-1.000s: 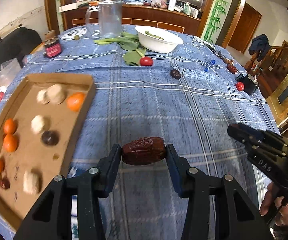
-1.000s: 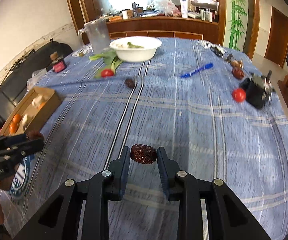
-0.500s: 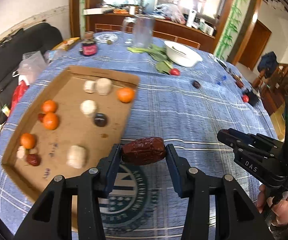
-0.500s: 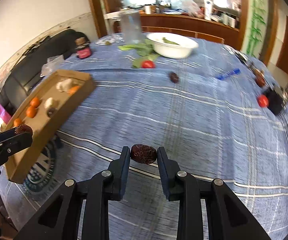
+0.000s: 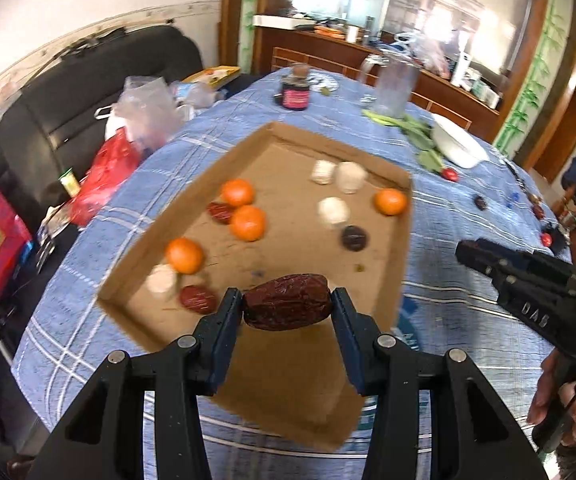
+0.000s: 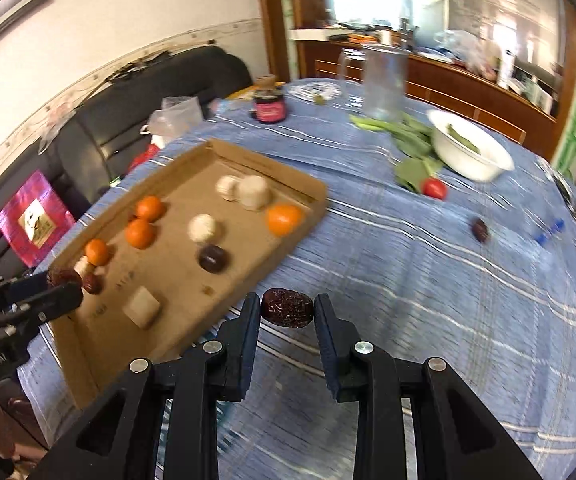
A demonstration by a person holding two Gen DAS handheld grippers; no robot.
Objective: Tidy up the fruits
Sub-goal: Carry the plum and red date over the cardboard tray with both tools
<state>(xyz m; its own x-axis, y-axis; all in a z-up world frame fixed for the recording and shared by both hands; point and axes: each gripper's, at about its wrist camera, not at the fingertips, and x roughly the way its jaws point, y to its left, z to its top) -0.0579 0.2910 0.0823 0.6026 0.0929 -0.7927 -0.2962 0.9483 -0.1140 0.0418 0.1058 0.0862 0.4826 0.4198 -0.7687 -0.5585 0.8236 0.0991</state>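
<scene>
My left gripper (image 5: pixel 286 307) is shut on a large wrinkled red date (image 5: pixel 286 307) and hangs over the near part of the cardboard tray (image 5: pixel 402 264). In the tray lie several oranges (image 5: pixel 248 222), pale round fruits (image 5: pixel 333 211), a dark round fruit (image 5: pixel 354 238) and red dates (image 5: pixel 197 298). My right gripper (image 6: pixel 287 307) is shut on a smaller dark red date (image 6: pixel 287 307), above the blue cloth just right of the tray (image 6: pixel 247 284). The right gripper (image 5: pixel 528 280) also shows in the left wrist view, and the left gripper (image 6: pixel 53 286) with its date in the right wrist view.
On the blue checked tablecloth (image 6: pixel 408 280) lie a loose dark date (image 6: pixel 480 229), a cherry tomato (image 6: pixel 434 188), greens (image 6: pixel 404 132), a white bowl (image 6: pixel 470 152), a clear pitcher (image 6: pixel 384 80) and a dark jar (image 6: pixel 268 104). A black sofa (image 5: pixel 67 92) with bags stands left of the table.
Both grippers have swung left across the table with their dates held. The tray has come from the left edge to the middle of both views, and the left gripper now hangs over it.
</scene>
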